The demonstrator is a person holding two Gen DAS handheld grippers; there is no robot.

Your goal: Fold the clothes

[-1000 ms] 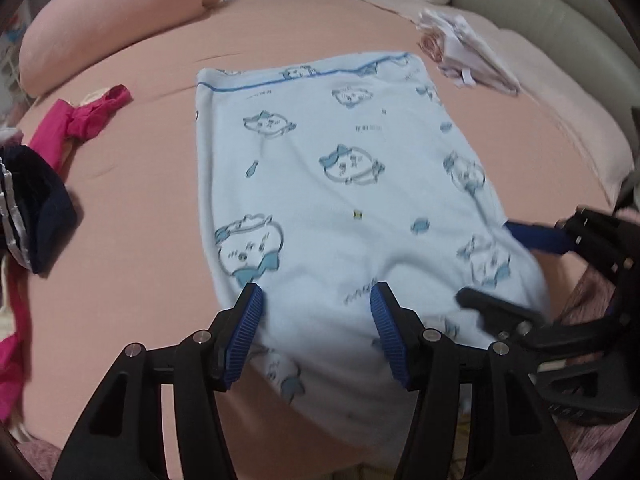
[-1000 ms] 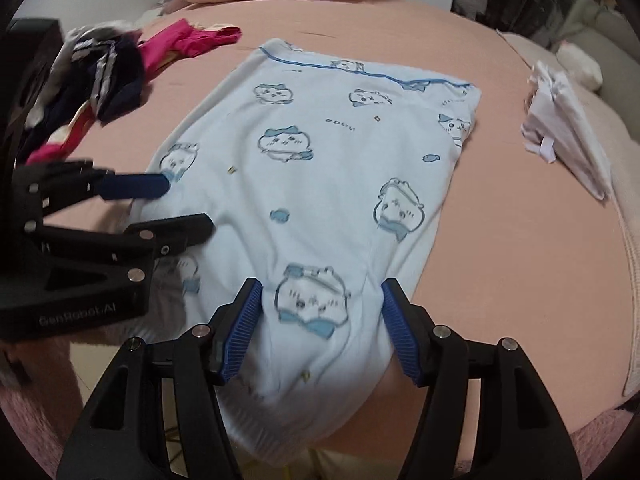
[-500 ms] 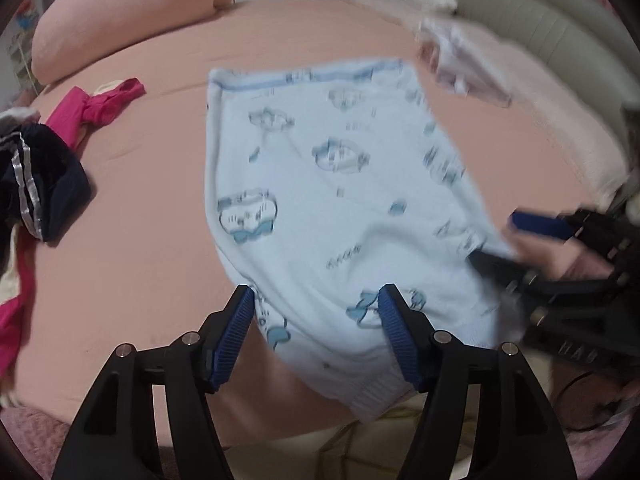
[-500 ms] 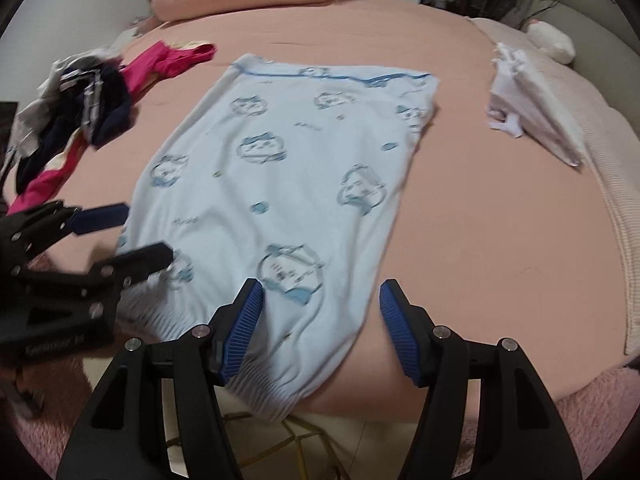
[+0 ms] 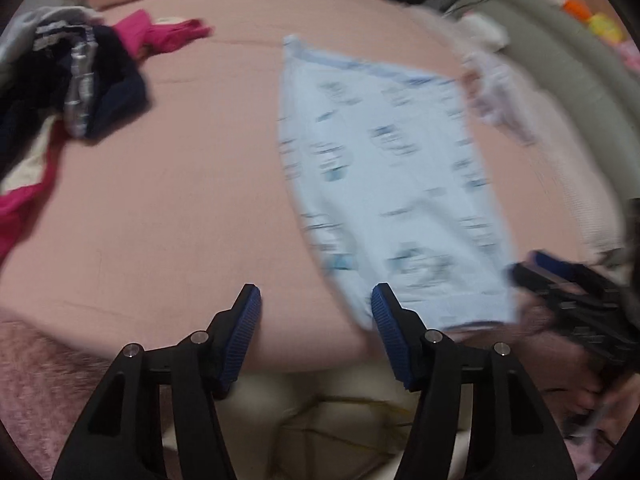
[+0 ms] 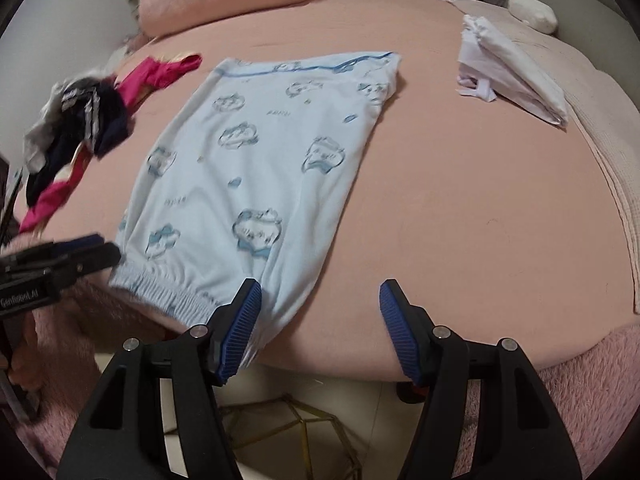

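Pale-blue printed garment (image 6: 256,168) lies flat, partly folded, on the bed (image 6: 460,200); left gripper (image 5: 316,312) and right gripper (image 6: 320,304) jaws released, further folds and the unsorted clothes pile (image 6: 76,120) remaining.

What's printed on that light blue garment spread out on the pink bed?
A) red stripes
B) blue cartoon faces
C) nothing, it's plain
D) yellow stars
B: the light blue garment lying flat on the pink bed carries blue-outlined cartoon faces scattered over its fabric, clearest in the right wrist view; no stripes or stars show on it.
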